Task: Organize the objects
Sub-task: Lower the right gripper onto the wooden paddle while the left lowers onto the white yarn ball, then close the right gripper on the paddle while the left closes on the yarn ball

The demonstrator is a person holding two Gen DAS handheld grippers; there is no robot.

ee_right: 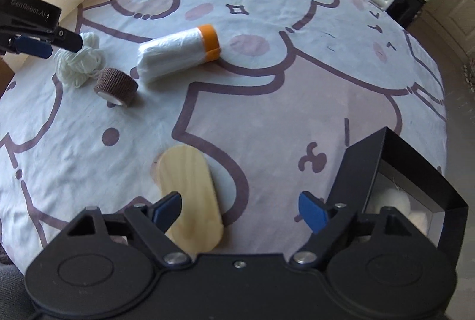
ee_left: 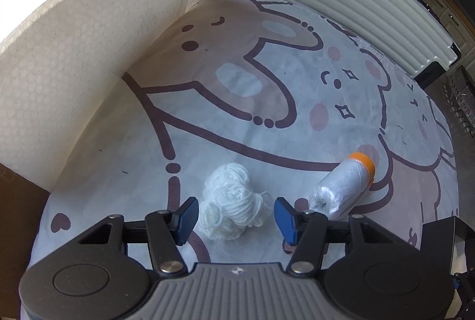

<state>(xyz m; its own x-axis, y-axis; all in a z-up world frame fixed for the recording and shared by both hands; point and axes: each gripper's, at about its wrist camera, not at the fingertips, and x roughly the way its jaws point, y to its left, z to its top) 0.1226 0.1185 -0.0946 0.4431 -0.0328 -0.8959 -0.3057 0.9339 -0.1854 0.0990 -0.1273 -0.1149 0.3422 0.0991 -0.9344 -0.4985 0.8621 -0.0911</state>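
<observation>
Yarn (ee_left: 230,198) lies between our left gripper (ee_left: 236,214)'s spread fingers, untouched. Just right of it we see a brown tape roll (ee_right: 116,83) and an orange-capped bag roll (ee_left: 344,186). Our right gripper (ee_right: 239,208) gapes above a wooden board (ee_right: 190,196), black box (ee_right: 394,189) alongside. "GenRobot.AI" marks the left tool.

The black open-topped box (ee_right: 415,186) at the lower right of the right wrist view runs behind the gripper body, and the pale round things inside it are too dim to make out. In the left wrist view, the brown bandage roll stays hidden behind the gripper.
</observation>
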